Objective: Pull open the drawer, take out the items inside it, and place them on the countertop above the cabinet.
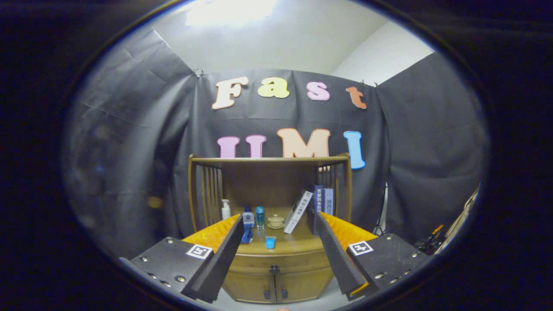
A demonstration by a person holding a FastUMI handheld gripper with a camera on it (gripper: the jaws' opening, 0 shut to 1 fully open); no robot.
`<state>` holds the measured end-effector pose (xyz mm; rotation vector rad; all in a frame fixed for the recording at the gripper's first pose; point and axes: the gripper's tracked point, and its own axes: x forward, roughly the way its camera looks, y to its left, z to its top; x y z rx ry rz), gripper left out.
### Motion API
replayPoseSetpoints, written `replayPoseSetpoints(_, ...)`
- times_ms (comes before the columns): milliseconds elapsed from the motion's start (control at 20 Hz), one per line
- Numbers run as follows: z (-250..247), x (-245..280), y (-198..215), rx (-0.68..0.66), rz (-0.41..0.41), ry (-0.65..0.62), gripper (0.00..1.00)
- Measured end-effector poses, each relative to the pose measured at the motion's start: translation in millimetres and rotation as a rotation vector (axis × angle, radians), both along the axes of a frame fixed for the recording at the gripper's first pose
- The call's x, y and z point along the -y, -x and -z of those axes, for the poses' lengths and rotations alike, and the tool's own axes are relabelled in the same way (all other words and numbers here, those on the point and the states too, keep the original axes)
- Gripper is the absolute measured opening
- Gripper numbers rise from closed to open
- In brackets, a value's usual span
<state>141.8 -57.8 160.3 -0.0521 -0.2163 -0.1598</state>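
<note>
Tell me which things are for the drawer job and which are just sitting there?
For the job: drawer, shut; its knob; countertop; gripper, fingers open, well short of the cabinet.

Just sitting: bottles, small cup, lidded cup, books.

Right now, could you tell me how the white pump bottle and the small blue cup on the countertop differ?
The pump bottle is white, tall and stands far back by the shelf's left slats; the blue cup is short, squat and sits near the front edge, above the shut drawer. Both stand upright on the countertop, beyond the open tool.
</note>
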Motion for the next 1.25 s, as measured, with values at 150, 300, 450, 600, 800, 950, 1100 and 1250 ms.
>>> replayPoseSetpoints(150,32.3,14.0,-0.3,-0.041,0.022,0.009,0.99)
replayPoseSetpoints(300,64.0,18.9,-3.2,-0.103,0.014,-0.001,0.99)
replayPoseSetpoints(450,77.8,12.0,-6.3,-0.14,-0.018,0.002,0.99)
replayPoseSetpoints(600,85.0,6.0,-3.5,-0.152,-0.031,0.037,0.99)
replayPoseSetpoints(800,84.3,2.6,-0.7,-0.143,-0.035,0.01,0.99)
replayPoseSetpoints(950,80.2,7.1,-0.2,-0.133,-0.03,-0.018,0.99)
replayPoseSetpoints(1100,78.8,6.7,3.4,-0.126,-0.035,-0.03,0.99)
replayPoseSetpoints(1250,77.9,10.2,4.5,-0.113,-0.029,-0.039,0.99)
